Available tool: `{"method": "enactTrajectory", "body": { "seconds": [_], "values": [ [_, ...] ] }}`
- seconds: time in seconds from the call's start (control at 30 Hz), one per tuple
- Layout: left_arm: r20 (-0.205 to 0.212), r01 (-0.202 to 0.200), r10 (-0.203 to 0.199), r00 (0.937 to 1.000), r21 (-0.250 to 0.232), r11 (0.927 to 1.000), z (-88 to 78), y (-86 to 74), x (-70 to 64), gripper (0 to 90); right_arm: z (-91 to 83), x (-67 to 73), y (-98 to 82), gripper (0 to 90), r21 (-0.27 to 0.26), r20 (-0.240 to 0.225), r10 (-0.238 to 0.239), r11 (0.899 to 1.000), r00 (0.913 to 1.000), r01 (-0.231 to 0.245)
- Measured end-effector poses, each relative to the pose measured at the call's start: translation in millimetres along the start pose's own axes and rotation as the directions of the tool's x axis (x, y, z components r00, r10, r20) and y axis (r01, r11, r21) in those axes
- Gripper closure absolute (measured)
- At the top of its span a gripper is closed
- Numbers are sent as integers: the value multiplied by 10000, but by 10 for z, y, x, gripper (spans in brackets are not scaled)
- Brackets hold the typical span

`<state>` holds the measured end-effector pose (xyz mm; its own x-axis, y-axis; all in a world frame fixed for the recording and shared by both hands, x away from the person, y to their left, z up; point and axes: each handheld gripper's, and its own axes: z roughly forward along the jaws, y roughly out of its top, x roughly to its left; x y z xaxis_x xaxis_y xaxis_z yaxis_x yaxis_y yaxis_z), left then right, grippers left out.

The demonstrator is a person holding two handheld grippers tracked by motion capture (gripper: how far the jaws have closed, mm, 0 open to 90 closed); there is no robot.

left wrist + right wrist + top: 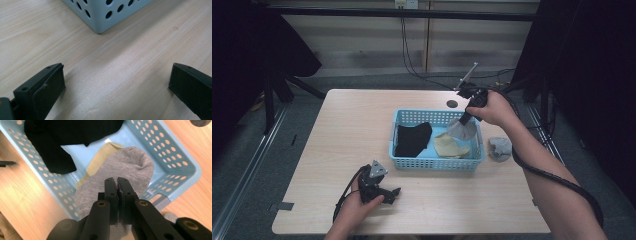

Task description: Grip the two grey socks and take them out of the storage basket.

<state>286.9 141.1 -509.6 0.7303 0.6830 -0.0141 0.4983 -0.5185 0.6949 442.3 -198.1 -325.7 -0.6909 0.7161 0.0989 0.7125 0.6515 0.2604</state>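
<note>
Clamped tight on a light grey knitted sock, the right gripper holds it above the far right end of the pale blue perforated plastic basket. In the right gripper view the two black jaws stand pressed together with the fabric pinched between them, and the sock hangs down over the basket's rim. Inside the basket lie a black sock at the left and a tan, flattened sock near the middle, partly under the grey one. Another grey sock, crumpled, rests on the light wooden table just beside the basket's right wall; it looks like the mate, though the high view is too small to be sure. Low on the near part of the table, the left gripper has its jaws spread wide apart with only bare wood between them, pointing toward a basket corner.
</note>
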Motion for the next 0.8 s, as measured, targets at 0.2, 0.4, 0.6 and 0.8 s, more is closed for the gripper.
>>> {"method": "enactTrajectory", "body": {
  "seconds": [0.2, 0.4, 0.6, 0.8],
  "values": [
    [0, 0, 0, 10000, -2, 10000, 0, 0, 0, 0, -183, -74, -39, 871, -273, 126, 324, 9991, 9994, -321],
    [-2, 4, -4, 10000, -2, 10000, 0, 0, 0, 0, -245, -150, -98, 870, -468, 312, 579, 9973, 9978, -564],
    [5, 7, -7, 10000, -4, 10000, 0, 0, 0, 0, -344, -252, -179, 870, -589, 452, 698, 9960, 9965, -671],
    [3, 8, -8, 10000, -3, 10000, 0, 0, 0, 0, -423, -316, -240, 869, -717, 580, 840, 9942, 9948, -798]
  ]
}}
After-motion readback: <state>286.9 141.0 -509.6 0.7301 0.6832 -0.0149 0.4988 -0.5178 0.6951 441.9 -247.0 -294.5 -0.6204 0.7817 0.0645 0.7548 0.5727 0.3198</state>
